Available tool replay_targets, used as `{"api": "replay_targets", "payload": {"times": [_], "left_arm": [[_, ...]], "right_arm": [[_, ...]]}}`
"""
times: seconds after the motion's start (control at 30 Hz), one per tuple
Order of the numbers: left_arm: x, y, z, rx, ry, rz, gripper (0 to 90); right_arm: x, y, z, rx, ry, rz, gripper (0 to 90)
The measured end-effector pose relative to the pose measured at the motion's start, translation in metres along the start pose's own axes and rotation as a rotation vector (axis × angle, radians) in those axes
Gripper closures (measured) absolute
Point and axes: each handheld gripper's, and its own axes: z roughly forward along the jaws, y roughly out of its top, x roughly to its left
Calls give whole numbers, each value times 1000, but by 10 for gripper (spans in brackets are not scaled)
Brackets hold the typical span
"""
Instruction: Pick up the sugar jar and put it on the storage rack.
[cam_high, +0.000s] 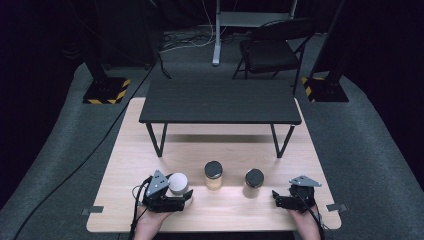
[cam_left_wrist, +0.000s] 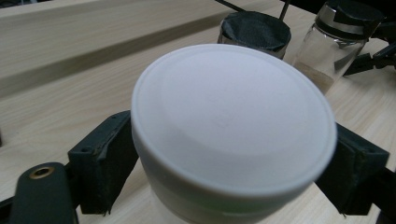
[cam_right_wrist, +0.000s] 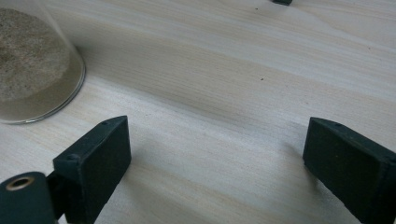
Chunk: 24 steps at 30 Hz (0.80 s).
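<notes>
Bare tabletop behind jars — low black shelf beyond

The round plastic lid on the nearest jar is plain white. The two glass jars beside it, the middle glass jar and the right glass jar, have black lids and hold tan powder. The wooden counter is pale beige with fine grain lines. Both hand-held grippers, left and right, are black with grey plates. The small raised table is black.
</notes>
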Motion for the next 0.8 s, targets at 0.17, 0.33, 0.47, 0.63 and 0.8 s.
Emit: {"api": "replay_targets", "payload": {"times": [0.17,0.33,0.47,0.63,0.8], "left_arm": [[1,-3,8,4,5,-9,214],[1,-3,13,4,4,-7,254],[1,-4,15,2,3,-4,304],[0,-3,17,-6,16,9,339],[-1,-3,16,-8,31,22,352]], "right_arm": [[0,0,0,0,0,0,67],[0,0,0,0,1,0,67],[0,0,0,0,1,-1,67],[0,0,0,0,1,-1,66],[0,0,0,0,2,-1,66]]}}
